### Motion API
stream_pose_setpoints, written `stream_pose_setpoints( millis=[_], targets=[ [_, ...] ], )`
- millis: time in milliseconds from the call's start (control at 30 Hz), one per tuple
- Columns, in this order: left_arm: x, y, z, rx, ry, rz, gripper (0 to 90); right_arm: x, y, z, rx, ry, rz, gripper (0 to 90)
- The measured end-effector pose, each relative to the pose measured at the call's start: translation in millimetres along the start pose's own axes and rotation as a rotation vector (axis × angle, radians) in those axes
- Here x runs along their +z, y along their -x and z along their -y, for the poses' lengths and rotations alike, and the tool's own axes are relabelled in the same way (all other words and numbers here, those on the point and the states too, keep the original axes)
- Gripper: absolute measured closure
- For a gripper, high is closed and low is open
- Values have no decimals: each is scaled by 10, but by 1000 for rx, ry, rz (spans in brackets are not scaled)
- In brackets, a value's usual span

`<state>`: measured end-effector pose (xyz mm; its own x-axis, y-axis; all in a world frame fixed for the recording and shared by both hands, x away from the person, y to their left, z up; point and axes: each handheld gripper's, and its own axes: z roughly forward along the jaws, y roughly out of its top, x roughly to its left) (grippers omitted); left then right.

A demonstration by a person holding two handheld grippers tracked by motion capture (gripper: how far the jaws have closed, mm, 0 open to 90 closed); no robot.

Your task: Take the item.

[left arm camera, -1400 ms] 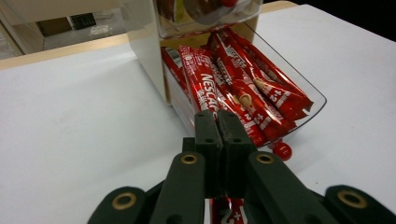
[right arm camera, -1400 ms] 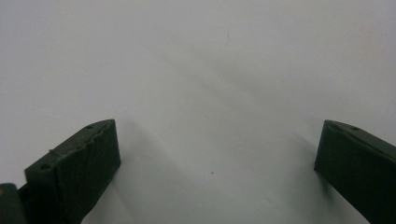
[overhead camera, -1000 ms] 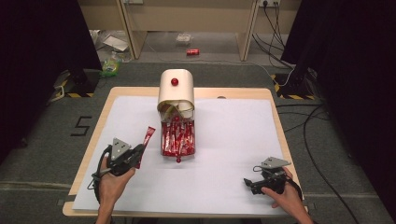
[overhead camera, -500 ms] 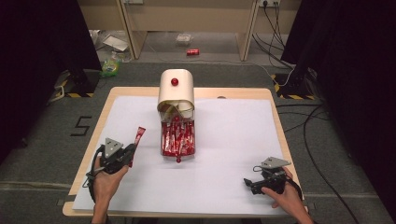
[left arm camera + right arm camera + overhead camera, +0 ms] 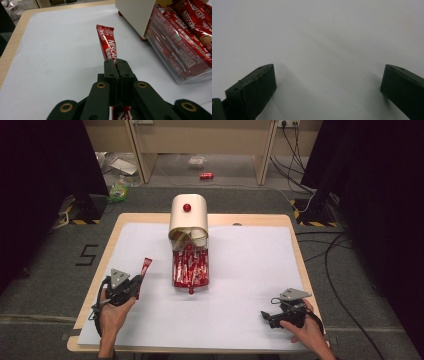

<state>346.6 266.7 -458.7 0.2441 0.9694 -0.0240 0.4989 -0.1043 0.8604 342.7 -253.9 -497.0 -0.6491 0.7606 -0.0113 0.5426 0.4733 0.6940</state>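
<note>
"NESCAFÉ" ran in white down the red sachet (image 5: 109, 47) and across the sachets in the tray (image 5: 185, 42); a "5" marked the floor (image 5: 88, 255) off the table's left edge.

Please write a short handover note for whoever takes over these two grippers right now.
Left gripper: shut on one red coffee stick, held above the white sheet, left of the dispenser.
Right gripper: open, holding nothing, over the sheet near the table's right front corner.
Other sticks lie in the clear tray under the dispenser.
Done: one stick is out of the tray.
Left: probably setting it down; where is not evident.
</note>
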Motion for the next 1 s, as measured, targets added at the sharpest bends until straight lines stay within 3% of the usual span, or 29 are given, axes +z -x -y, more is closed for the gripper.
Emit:
stream_pose_setpoints(
  millis=[467, 1000],
  targets=[
    [74, -76, 84, -23, -20, -17, 867, -2, -3, 0, 1, 0, -1, 6],
    [192, -135, 184, -22, -52, -37, 865, -1, -2, 0, 1, 0, -1, 5]
  ],
)
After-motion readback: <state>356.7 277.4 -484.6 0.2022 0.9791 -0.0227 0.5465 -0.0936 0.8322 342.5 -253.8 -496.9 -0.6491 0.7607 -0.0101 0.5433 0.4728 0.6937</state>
